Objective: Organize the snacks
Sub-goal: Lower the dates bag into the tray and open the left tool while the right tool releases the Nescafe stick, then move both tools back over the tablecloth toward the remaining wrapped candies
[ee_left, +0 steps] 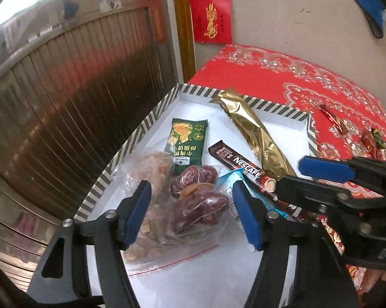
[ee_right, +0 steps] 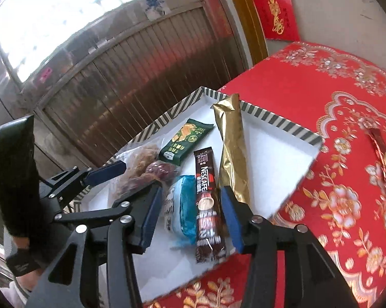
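Left wrist view showed the left gripper (ee_left: 191,210) nearest, its blue-padded fingers spread wide and holding nothing, poised over a clear zip bag of dark red dates and brown dried fruit (ee_left: 182,200) inside the white shallow box with a black-and-white striped rim (ee_left: 131,143). That bag looked soft and lumpy and would likely slump, so its bunched middle seemed the surest hold. The right gripper (ee_right: 190,220) likewise stood spread and empty, flanking a dark brown Nescafé coffee stick (ee_right: 207,200) and a blue-and-white sealed packet (ee_right: 182,213) (both light, slick film; the stick probably best pinched across its narrow width). Beyond lay a green flat biscuit packet (ee_left: 186,145), then a long crinkled gold foil pouch (ee_left: 254,133) propped on the far rim. Only the left view revealed several small wrapped candies (ee_left: 367,138) still out on the red floral-patterned tablecloth (ee_left: 295,77); the right view showed just one red wrapper (ee_right: 381,154) there.
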`<state>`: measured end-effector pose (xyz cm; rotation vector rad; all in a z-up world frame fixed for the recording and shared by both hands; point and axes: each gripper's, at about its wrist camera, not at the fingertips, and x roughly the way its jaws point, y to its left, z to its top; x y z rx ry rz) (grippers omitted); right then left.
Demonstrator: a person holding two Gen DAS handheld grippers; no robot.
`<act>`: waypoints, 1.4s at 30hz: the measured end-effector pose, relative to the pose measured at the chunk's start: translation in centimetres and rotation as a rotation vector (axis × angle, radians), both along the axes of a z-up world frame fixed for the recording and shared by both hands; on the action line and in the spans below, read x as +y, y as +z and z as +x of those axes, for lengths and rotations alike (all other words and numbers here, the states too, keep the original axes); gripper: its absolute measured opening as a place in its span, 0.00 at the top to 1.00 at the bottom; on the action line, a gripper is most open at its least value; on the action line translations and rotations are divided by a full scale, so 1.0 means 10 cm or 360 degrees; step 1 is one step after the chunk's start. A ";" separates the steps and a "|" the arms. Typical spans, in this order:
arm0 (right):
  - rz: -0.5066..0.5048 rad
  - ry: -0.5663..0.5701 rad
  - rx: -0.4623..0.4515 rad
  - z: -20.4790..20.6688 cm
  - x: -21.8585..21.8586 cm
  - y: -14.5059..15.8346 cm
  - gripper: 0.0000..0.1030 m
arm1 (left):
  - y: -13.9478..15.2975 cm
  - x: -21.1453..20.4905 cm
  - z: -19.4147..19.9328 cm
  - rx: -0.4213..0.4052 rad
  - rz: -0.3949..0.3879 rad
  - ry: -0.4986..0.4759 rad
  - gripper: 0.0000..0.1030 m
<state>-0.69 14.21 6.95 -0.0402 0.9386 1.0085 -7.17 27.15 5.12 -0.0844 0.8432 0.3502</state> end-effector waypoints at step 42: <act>-0.0030 -0.0595 -0.0120 -0.27 -2.15 0.13 0.22 | 0.28 -1.38 0.06 -0.0150 0.0032 -0.0265 0.15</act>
